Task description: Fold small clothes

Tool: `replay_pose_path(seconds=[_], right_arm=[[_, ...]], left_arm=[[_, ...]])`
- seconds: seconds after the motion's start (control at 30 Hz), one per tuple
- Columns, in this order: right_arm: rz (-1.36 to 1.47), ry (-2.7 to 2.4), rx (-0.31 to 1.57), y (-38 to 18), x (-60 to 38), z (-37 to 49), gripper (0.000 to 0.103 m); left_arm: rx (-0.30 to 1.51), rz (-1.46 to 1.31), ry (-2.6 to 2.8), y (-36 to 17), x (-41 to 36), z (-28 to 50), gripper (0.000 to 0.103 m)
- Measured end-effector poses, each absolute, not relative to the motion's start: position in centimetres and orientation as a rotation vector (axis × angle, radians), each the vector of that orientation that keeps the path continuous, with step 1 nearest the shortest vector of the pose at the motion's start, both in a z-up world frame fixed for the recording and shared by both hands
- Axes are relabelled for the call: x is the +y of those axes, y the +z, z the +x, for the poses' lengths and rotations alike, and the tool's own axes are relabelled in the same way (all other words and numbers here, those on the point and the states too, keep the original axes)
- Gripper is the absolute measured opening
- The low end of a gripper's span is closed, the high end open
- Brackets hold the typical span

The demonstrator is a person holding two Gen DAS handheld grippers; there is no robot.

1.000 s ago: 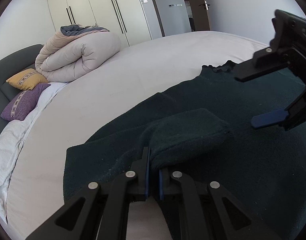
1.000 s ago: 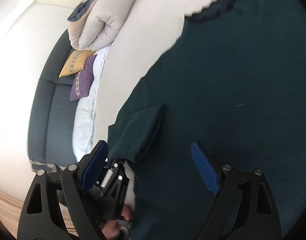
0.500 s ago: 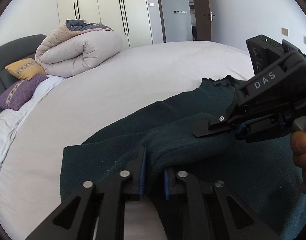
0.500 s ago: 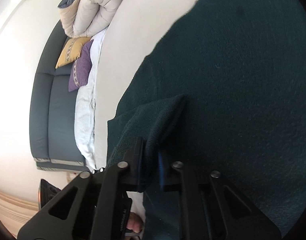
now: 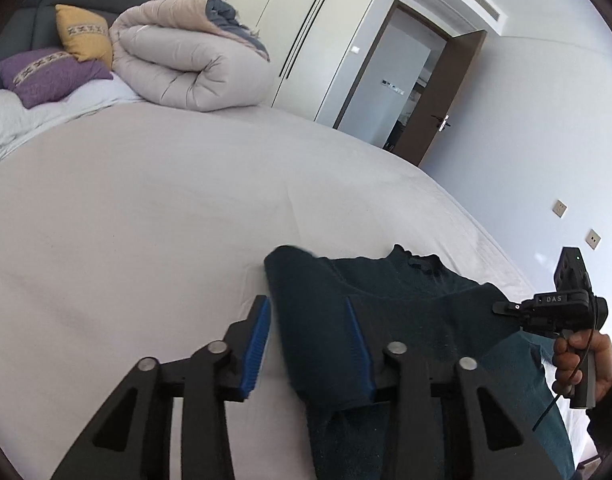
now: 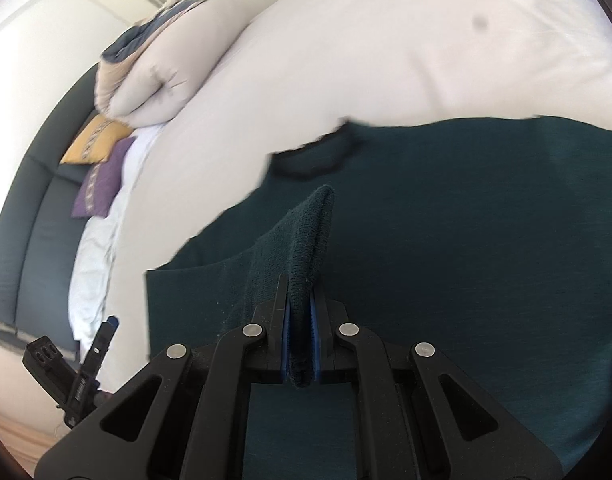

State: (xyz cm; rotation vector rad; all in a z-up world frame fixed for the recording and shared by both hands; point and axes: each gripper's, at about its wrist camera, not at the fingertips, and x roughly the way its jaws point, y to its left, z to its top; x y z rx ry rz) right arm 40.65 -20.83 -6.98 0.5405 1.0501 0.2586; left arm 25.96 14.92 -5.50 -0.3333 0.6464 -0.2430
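Observation:
A dark green knit sweater lies flat on the white bed, collar towards the far side. My left gripper is low over its near edge and its jaws are opening. A fold of the sleeve lies between them against the right pad, and sheet shows beside the left pad. My right gripper is shut on a raised fold of the sleeve above the sweater body. A hand holds that gripper at the right of the left wrist view.
A rolled beige duvet, a yellow pillow and a purple pillow lie at the head of the bed by a dark headboard. White wardrobes and an open door stand beyond. Bare sheet spreads to the left of the sweater.
My left jaws, shut on the sleeve a second ago, have parted and the left view has rolled. My right jaws went from wide open to shut on the sleeve fold and lifted it.

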Motion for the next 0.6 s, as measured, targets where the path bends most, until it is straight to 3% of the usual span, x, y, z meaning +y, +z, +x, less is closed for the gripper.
replay_pose_path(seconds=[0.1, 0.6], right_arm=[[0.567, 0.191, 1.034, -7.4, -23.3, 40.7, 0.007], [0.522, 0.062, 1.035, -9.9, -27.3, 43.9, 0.007]], left_arm=[[0.681, -0.329, -0.238, -6.5, 14.6, 26.4, 0.027], [0.733, -0.191, -0.280, -7.9, 10.9, 26.8, 0.026]])
